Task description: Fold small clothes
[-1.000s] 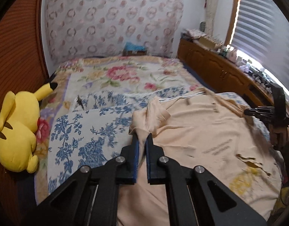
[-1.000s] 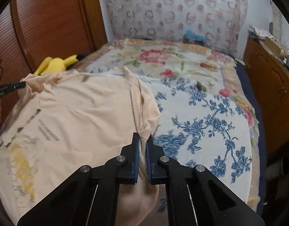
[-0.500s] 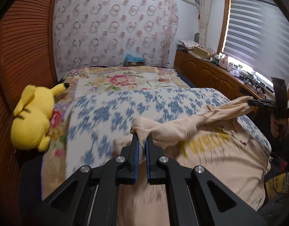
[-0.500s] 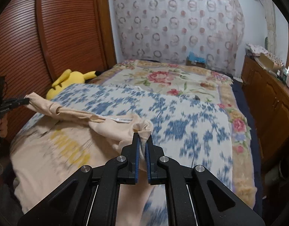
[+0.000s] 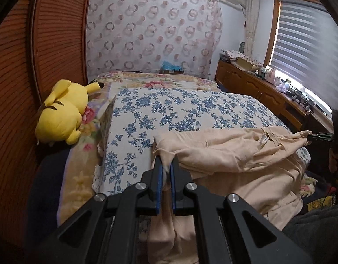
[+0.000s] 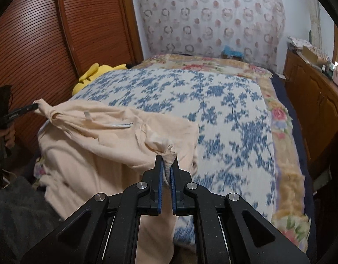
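A peach T-shirt hangs stretched between my two grippers at the near edge of the bed, its body draping over the edge. In the left wrist view my left gripper is shut on a bunched corner of the shirt, and the right gripper pinches the other end at far right. The right wrist view has my right gripper shut on a fold of the shirt, with the left gripper gripping the far end at the left. A white label shows near the collar.
The bed carries a blue floral cover over a pink-flowered blanket. A yellow plush toy lies at the bed's left side against a wooden slatted door. A wooden sideboard with clutter runs under the window.
Both grippers pulled back toward the near edge of the bed with the shirt. The shirt, spread flat a second ago, is now gathered and hanging over the edge.
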Tool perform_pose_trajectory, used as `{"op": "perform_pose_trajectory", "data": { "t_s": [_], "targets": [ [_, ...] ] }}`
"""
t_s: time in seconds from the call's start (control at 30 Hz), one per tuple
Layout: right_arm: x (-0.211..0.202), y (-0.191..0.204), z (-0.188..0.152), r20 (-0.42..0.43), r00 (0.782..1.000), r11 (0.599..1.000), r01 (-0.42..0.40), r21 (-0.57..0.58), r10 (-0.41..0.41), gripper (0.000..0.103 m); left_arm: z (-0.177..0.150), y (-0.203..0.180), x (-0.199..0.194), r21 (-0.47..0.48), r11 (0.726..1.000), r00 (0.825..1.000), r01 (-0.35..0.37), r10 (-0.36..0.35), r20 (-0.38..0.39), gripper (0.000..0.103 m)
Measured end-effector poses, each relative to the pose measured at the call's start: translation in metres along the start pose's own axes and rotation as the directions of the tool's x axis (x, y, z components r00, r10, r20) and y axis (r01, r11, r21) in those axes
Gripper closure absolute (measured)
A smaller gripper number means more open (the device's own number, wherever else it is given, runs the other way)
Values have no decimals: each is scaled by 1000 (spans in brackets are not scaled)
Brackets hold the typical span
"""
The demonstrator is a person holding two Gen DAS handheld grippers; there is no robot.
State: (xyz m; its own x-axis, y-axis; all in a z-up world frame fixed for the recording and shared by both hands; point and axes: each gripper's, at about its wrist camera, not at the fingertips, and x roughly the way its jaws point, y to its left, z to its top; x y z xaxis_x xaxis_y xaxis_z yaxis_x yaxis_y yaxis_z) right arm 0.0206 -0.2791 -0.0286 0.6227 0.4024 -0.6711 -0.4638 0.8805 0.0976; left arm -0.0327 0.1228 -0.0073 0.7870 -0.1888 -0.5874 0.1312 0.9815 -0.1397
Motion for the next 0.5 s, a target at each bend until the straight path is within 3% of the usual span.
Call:
{"op": "perform_pose_trajectory", "data": {
  "t_s": [0.23,0.43,0.5],
  "targets": [
    [-12,12,-9,-19,1000,999,1,-33,-2,100,1,-15,-8,66,998,1000,-21,22,-9,99],
    [3,17,-8,-69,997,1000,20,-23,-21,98,5,-21,-6,70,998,1000,-1,3,-21,89],
    [3,19,-4,-64,997,999,30,-31,-32,95,7,-25,-6,85,996,1000,-7,9,-18,80]
  ]
}}
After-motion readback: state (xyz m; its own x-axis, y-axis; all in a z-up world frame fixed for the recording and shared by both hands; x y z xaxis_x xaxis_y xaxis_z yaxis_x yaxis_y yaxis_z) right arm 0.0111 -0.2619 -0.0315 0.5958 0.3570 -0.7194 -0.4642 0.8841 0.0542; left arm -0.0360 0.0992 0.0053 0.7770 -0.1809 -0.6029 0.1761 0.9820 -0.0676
